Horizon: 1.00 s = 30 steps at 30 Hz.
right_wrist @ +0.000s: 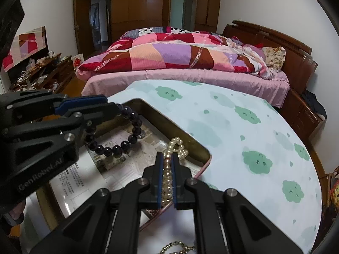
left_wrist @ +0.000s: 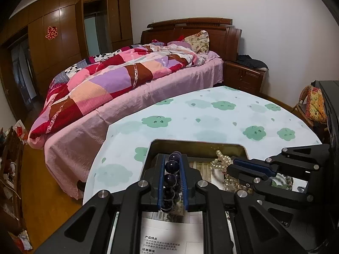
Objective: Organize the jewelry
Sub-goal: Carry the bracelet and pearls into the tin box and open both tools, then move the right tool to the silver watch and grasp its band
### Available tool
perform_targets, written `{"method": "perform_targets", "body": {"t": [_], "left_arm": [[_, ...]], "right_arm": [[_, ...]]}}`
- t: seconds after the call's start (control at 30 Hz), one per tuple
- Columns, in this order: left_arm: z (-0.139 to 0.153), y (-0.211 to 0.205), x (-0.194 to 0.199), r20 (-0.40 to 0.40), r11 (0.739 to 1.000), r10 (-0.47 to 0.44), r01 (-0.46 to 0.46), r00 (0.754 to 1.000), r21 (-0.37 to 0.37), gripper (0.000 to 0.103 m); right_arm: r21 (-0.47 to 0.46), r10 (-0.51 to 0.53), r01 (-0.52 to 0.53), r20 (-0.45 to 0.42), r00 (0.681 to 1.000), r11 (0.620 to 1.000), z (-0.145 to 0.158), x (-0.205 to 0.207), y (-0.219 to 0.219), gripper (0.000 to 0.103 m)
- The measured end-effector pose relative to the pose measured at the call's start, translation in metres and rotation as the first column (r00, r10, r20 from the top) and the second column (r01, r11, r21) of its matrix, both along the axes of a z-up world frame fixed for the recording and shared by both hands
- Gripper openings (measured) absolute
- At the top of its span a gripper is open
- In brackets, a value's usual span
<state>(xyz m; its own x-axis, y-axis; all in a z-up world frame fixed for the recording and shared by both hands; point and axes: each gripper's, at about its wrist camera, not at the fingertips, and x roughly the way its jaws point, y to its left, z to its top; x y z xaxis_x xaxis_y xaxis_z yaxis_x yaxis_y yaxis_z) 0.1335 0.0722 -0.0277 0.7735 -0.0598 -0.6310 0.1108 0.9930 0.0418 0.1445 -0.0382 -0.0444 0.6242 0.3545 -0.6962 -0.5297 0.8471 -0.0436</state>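
My left gripper is shut on a dark purple bead bracelet and holds it over a shallow gold-rimmed tin box lined with printed paper. In the right wrist view the bracelet hangs as a loop from the left gripper above the box. My right gripper is shut on a cream pearl strand at the box's near right corner. The right gripper and pearls also show in the left wrist view.
The box sits on a round table with a pale cloth with green clouds. A gold bead chain lies on the table near me. A bed with a patchwork quilt stands beyond the table, with a bedside cabinet.
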Motion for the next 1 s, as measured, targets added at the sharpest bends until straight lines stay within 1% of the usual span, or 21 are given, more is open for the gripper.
{"method": "perform_targets", "body": {"t": [0.17,0.2,0.23,0.27,0.3,0.33,0.37,0.4,0.43,0.47,0.53,0.63,0.67,0.87,1.0], "left_arm": [[-0.005,-0.001,0.002,-0.018,1.000,0.003,-0.003,1.000,0.015,0.014],[-0.005,-0.002,0.002,-0.017,1.000,0.001,-0.001,1.000,0.020,0.014],[-0.005,-0.002,0.002,-0.015,1.000,-0.001,0.002,1.000,0.023,0.014],[-0.004,-0.003,0.001,-0.012,1.000,-0.006,0.007,1.000,0.025,0.014],[-0.003,-0.004,0.000,-0.008,1.000,-0.009,0.009,1.000,0.029,0.016],[-0.002,-0.006,-0.001,-0.003,0.999,-0.006,0.006,1.000,0.036,0.026],[-0.001,-0.006,-0.003,0.006,0.999,-0.004,0.004,1.000,0.042,0.045],[0.001,-0.007,-0.005,0.024,0.999,0.001,-0.002,1.000,0.051,0.055],[0.003,-0.008,-0.008,0.043,0.998,0.005,-0.008,0.999,0.057,0.067],[0.005,-0.007,-0.010,0.059,0.998,0.004,-0.007,0.998,0.056,0.067],[0.008,-0.007,-0.012,0.058,0.999,-0.002,-0.001,0.998,0.046,0.067],[0.010,-0.005,-0.013,0.067,0.999,0.010,-0.013,0.998,0.046,0.067],[0.009,-0.004,-0.013,0.067,0.999,0.017,-0.020,0.998,0.043,0.067],[0.005,0.001,-0.018,0.060,0.998,0.058,-0.059,0.997,0.030,0.067],[0.003,0.000,-0.029,0.047,0.996,0.082,-0.083,0.996,0.016,0.067]], "right_arm": [[0.009,-0.002,0.003,-0.003,1.000,1.000,0.000,0.000,-0.001,0.010],[0.011,-0.004,0.004,-0.005,1.000,1.000,0.000,0.001,-0.001,0.013],[0.015,-0.005,0.005,-0.009,1.000,1.000,0.000,0.001,-0.002,0.021],[0.018,-0.005,0.005,-0.010,1.000,1.000,0.000,0.001,-0.002,0.026],[0.018,-0.006,0.006,-0.009,1.000,1.000,0.000,0.001,-0.003,0.028],[0.016,-0.005,0.005,-0.010,1.000,1.000,0.000,0.001,-0.003,0.031],[0.018,-0.006,0.006,-0.011,1.000,1.000,0.000,0.001,-0.003,0.039],[0.023,-0.010,0.010,-0.010,1.000,1.000,-0.001,0.001,-0.004,0.042],[0.025,-0.012,0.012,-0.009,1.000,1.000,0.000,0.000,-0.005,0.043],[0.027,-0.013,0.013,-0.007,1.000,1.000,0.000,0.000,-0.005,0.043],[0.030,-0.015,0.015,-0.006,1.000,0.999,0.001,-0.002,-0.006,0.044],[0.035,-0.022,0.022,0.001,1.000,0.999,0.002,-0.003,-0.009,0.052],[0.039,-0.024,0.024,0.003,1.000,0.999,0.003,-0.004,-0.010,0.052],[0.047,-0.041,0.041,-0.002,0.999,0.998,0.004,-0.006,-0.018,0.052],[0.056,-0.048,0.048,-0.007,0.999,0.997,0.008,-0.014,-0.028,0.052]]}}
